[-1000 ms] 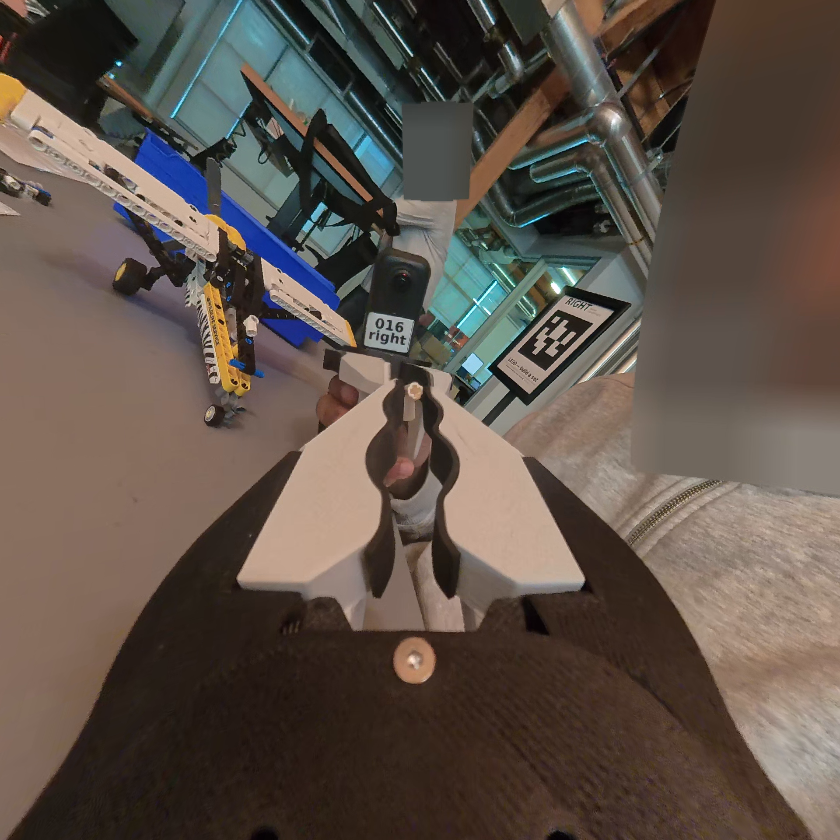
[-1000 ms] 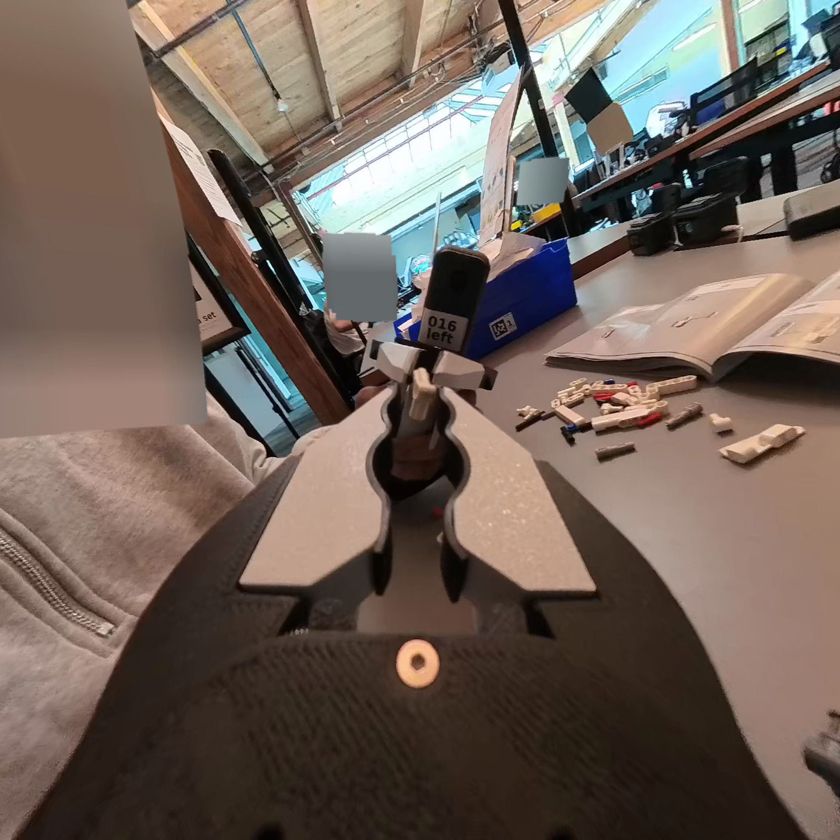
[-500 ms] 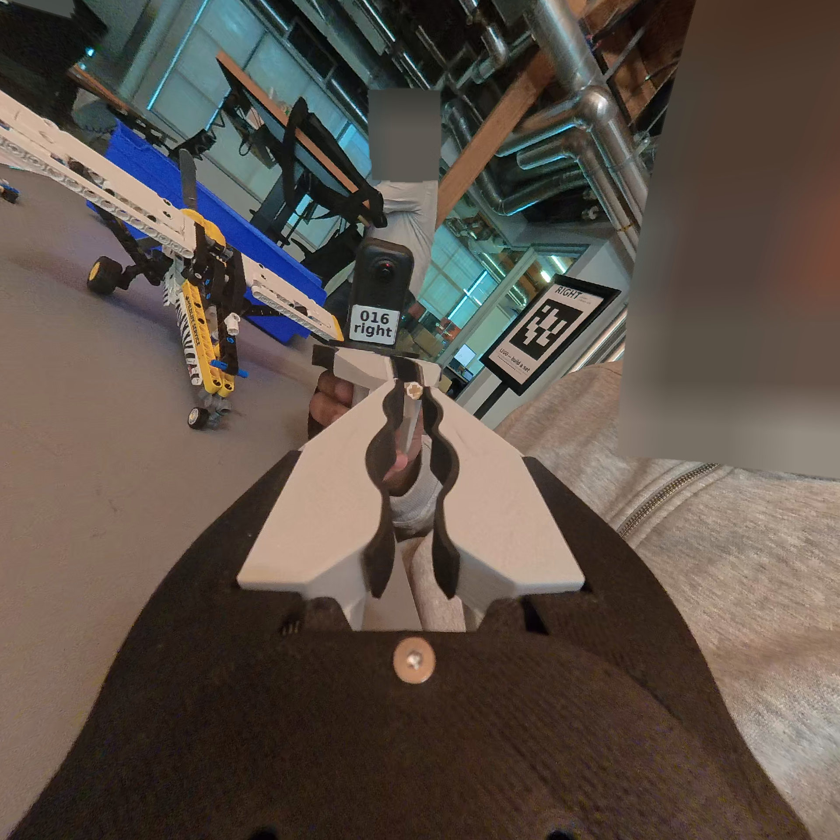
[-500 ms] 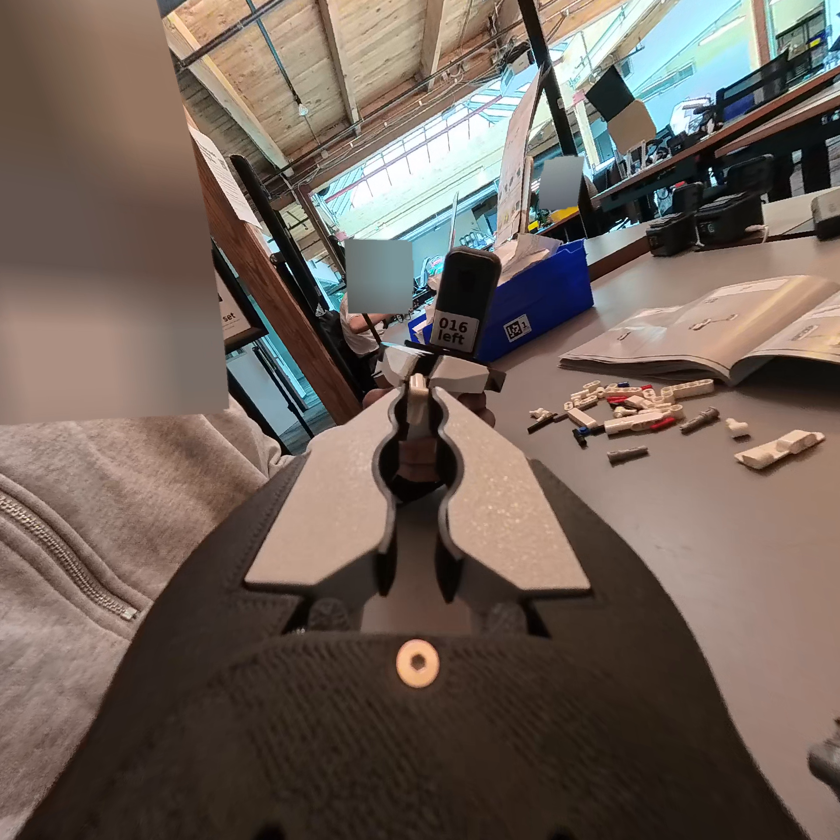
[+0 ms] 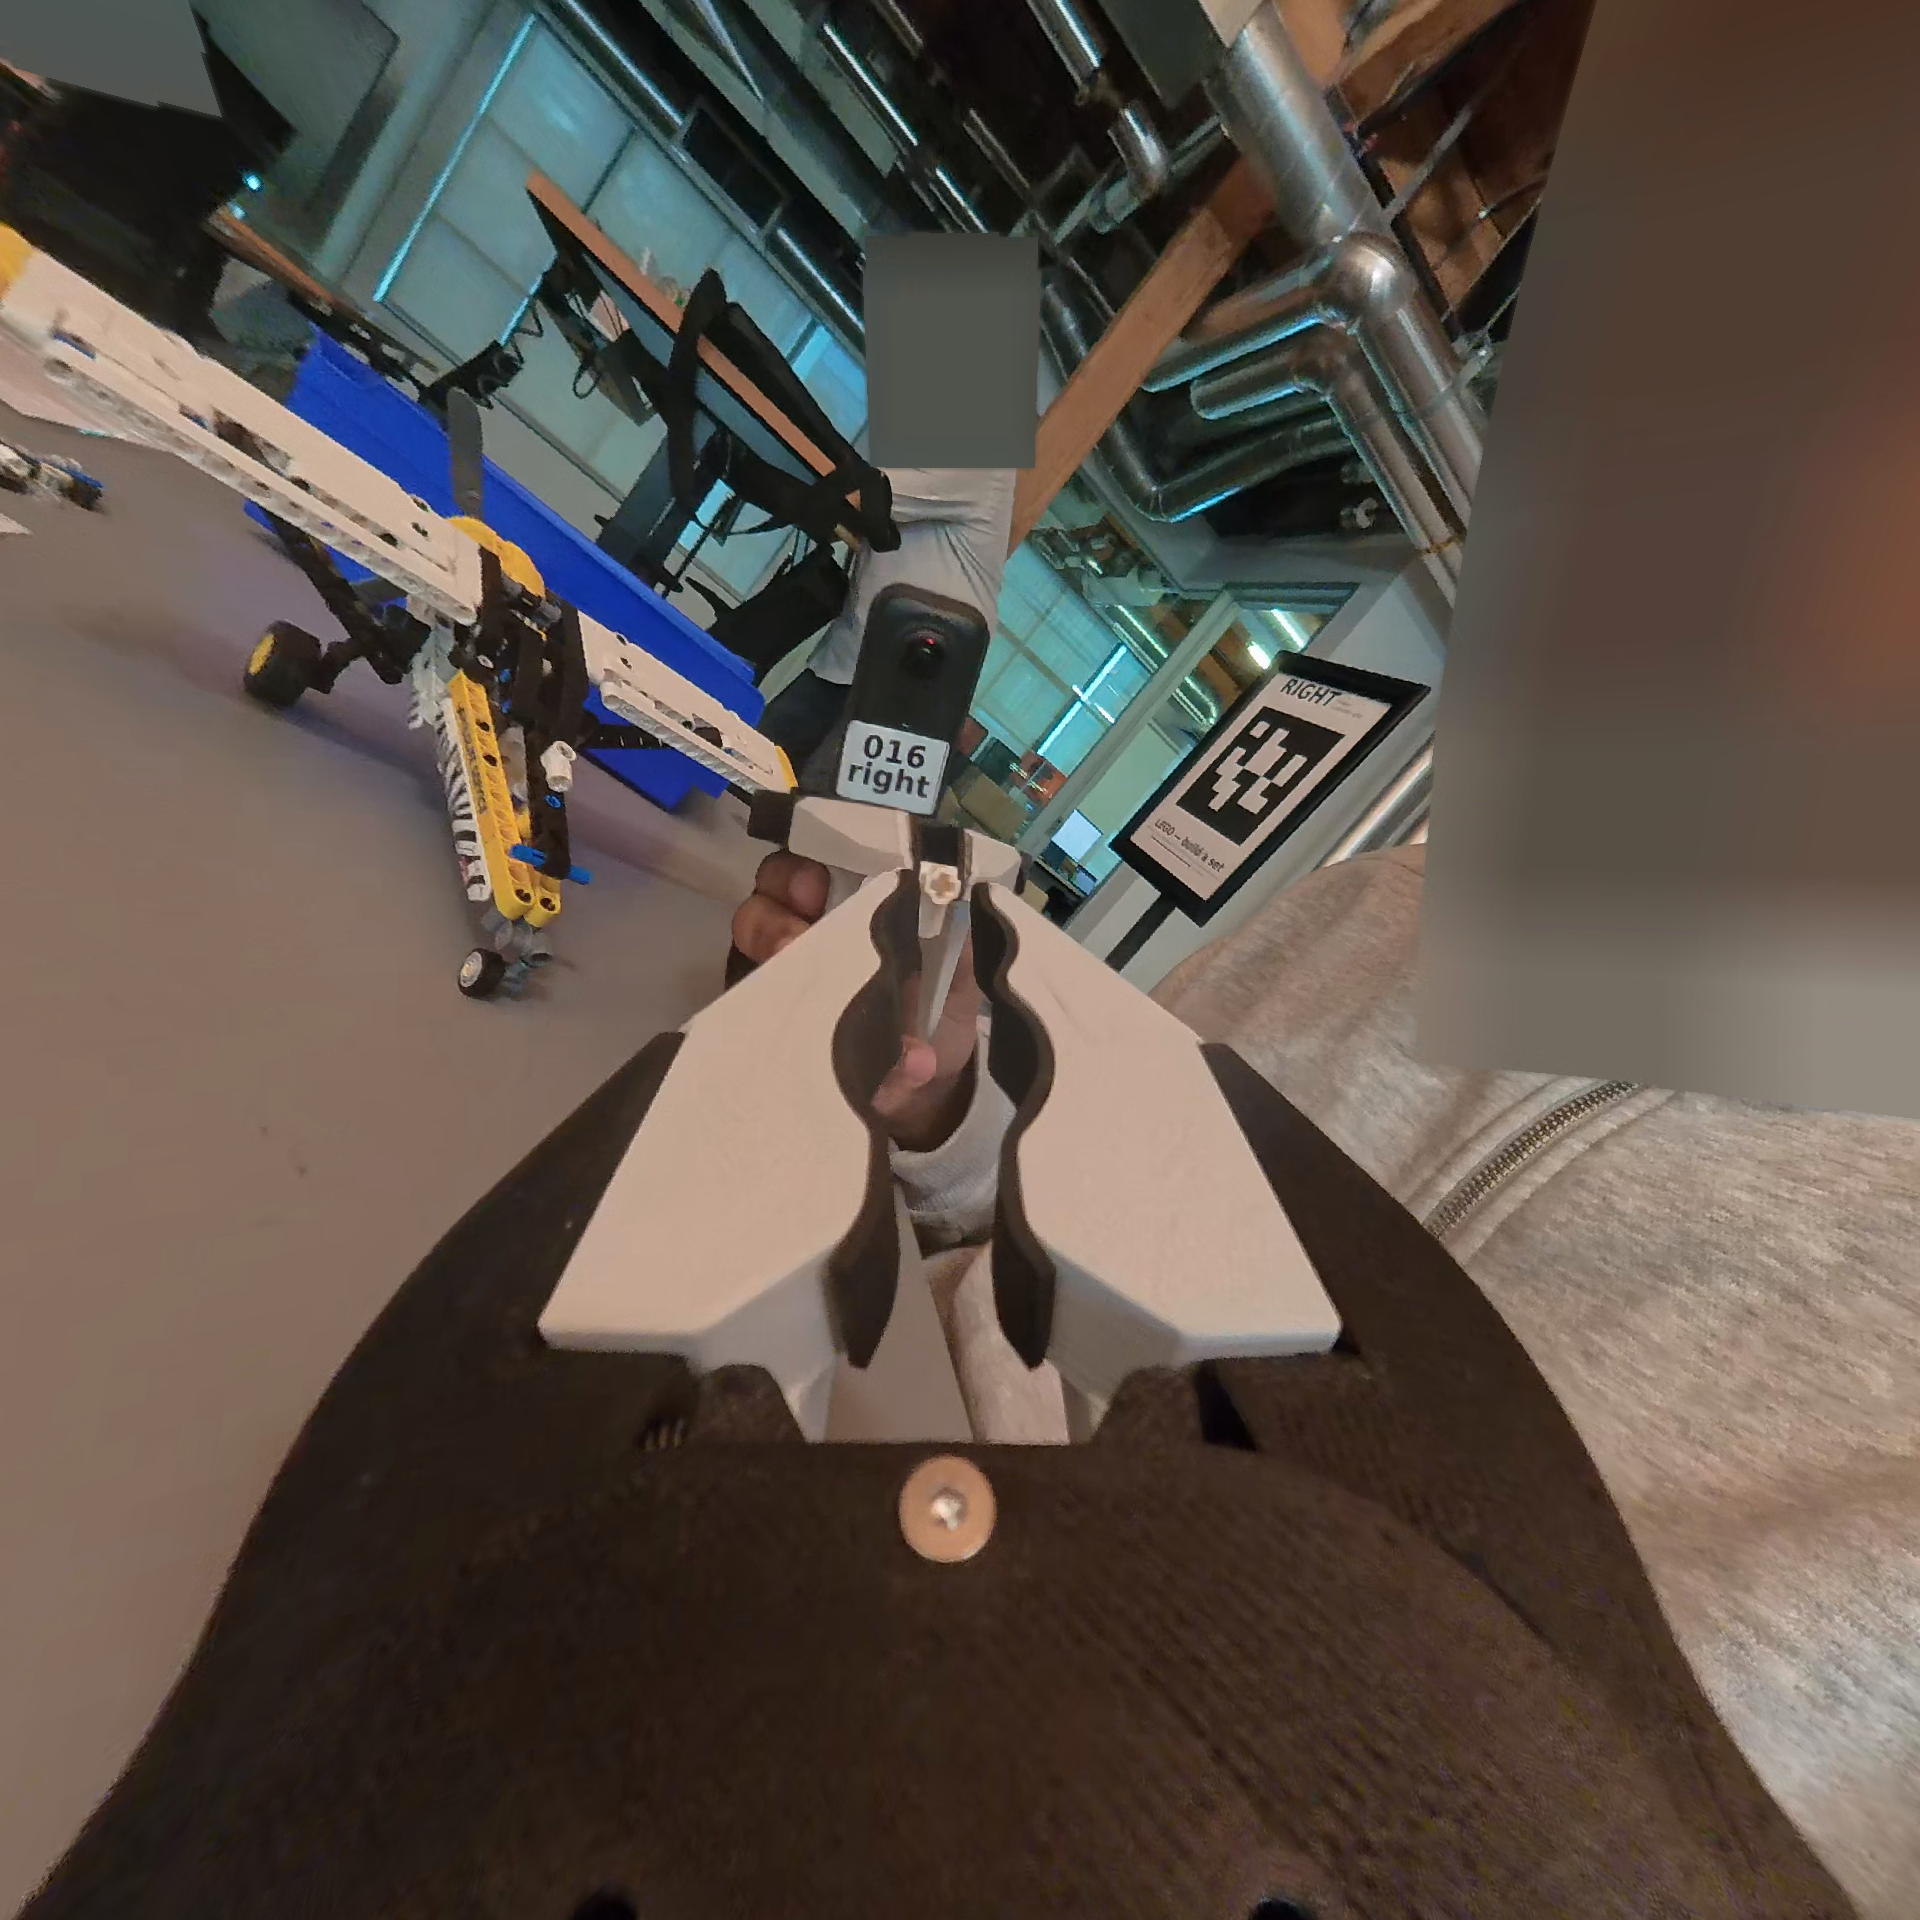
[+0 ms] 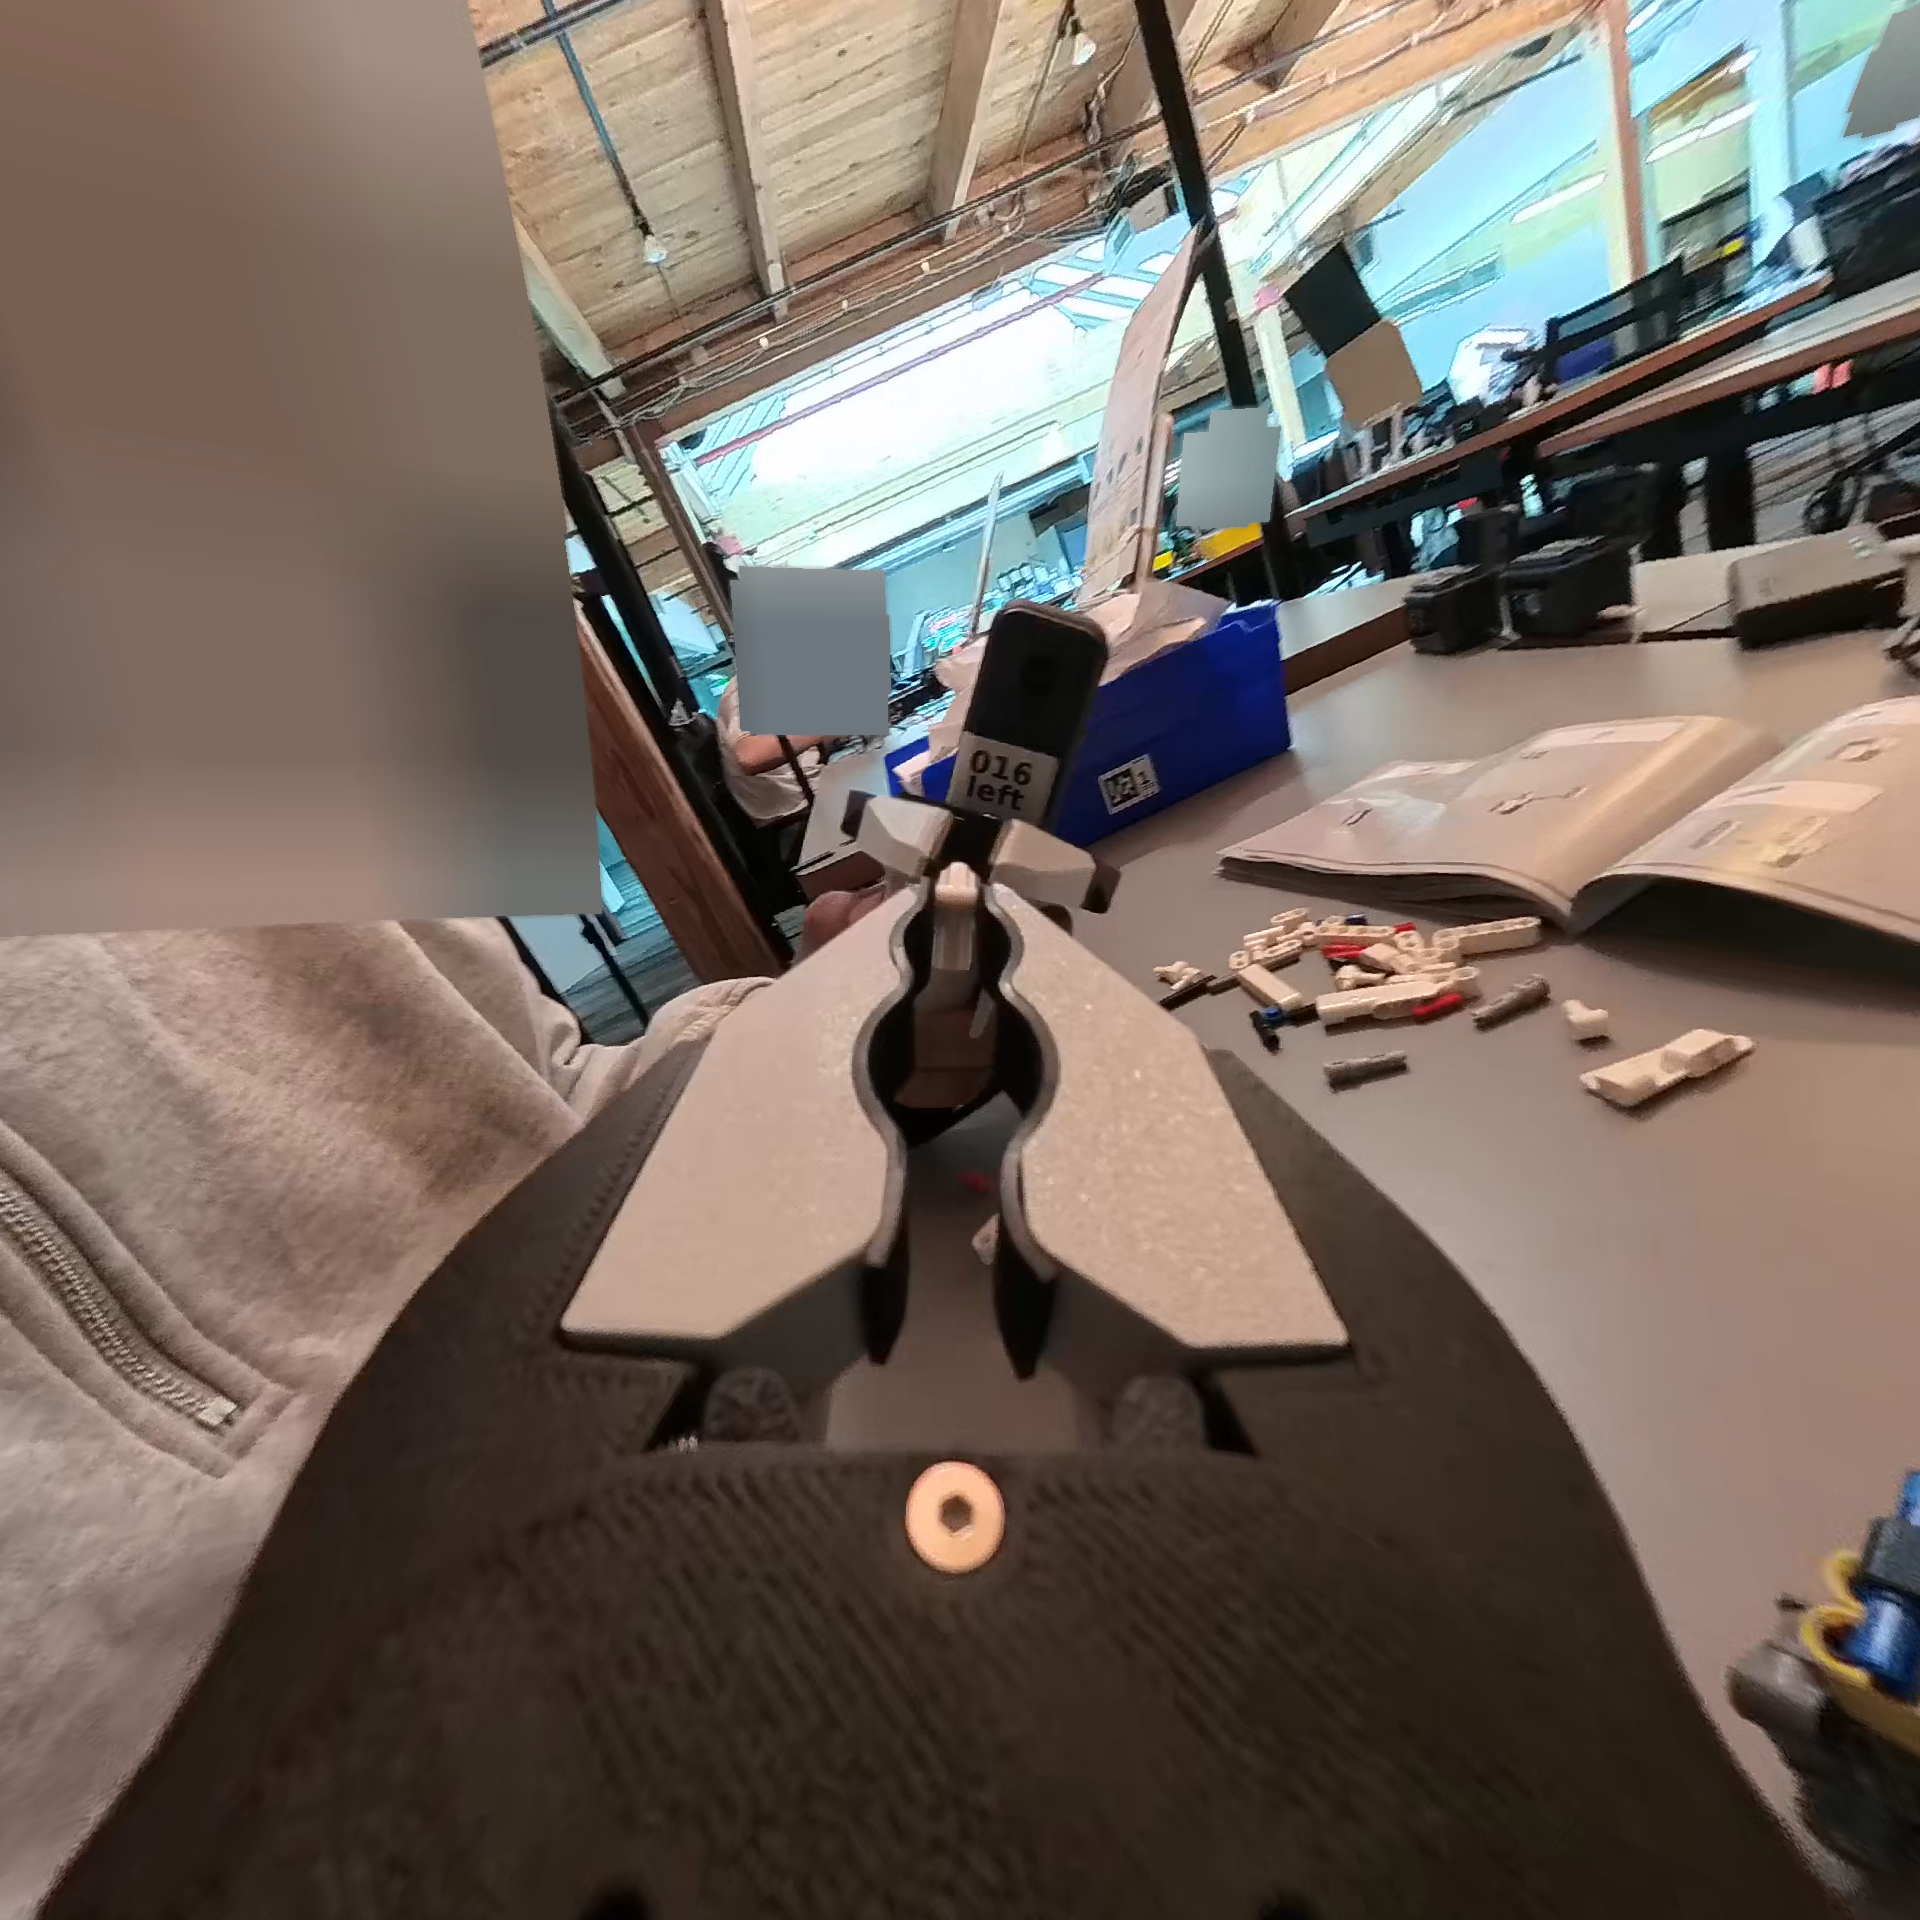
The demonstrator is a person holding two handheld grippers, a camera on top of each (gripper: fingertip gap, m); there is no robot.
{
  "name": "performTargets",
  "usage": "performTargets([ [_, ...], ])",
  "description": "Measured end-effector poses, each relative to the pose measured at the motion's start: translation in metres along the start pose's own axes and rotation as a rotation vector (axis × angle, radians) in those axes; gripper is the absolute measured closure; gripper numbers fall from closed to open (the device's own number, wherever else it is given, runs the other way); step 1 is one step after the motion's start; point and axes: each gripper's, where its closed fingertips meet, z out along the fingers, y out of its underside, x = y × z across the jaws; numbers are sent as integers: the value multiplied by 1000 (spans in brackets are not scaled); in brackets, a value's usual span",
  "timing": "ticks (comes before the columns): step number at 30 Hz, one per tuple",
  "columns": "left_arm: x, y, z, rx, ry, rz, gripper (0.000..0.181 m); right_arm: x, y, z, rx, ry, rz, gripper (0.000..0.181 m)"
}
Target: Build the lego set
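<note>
My left gripper (image 5: pixel 940 883) is shut on a small white lego piece (image 5: pixel 940 885) with a cross-shaped end, held in the air above the grey table (image 5: pixel 208 1091). My right gripper (image 6: pixel 961 896) faces it tip to tip and is shut on a white lego piece (image 6: pixel 954 930). I cannot tell whether the two grippers hold one piece or two joined pieces. The right gripper also shows in the left wrist view (image 5: pixel 883 831), and the left gripper in the right wrist view (image 6: pixel 977 847). The part-built yellow, white and black lego plane (image 5: pixel 488 707) stands on the table to the left.
Several loose lego pieces (image 6: pixel 1361 977) lie on the table right of the grippers, with an open instruction booklet (image 6: pixel 1558 810) behind them. A blue bin (image 6: pixel 1174 727) stands farther back. A person's grey sleeve (image 6: pixel 208 1195) is close by. A corner of the model (image 6: pixel 1860 1662) shows bottom right. My left and right fingertips are right by each other.
Both grippers have swung a little together and stayed shut, tip to tip. The plane and the booklet have shifted in the views; the model's corner shows more at bottom right.
</note>
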Motion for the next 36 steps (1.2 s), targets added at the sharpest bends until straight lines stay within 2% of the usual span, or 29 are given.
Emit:
performTargets([
  [5, 1, -10, -10, 28, -55, 103, 181, 3, -2, -2, 11, 21, -16, 175],
  [9, -10, -17, -23, 37, -188, 221, 181, 4, -2, -3, 9, 37, -32, 175],
  [12, -46, -22, -44, 11, -467, 272, 181, 5, -2, -3, 12, 43, -33, 175],
  [15, -88, -19, -70, -96, -783, 309, 181, 7, -4, -4, 20, 47, -29, 175],
  [19, -118, -12, -82, -201, -1002, 297, 181, 8, -6, -5, 32, 50, -21, 175],
  [25, -146, -4, -99, -331, -1207, 247, 181, 10, -7, -7, 41, 57, -14, 175],
  [30, -158, 5, -106, -411, -1271, 199, 181, 10, -5, -6, 26, 69, -34, 175],
  [36, -161, 4, -110, -423, -1314, 212, 176, 10, -5, -6, 26, 65, -29, 175],
])
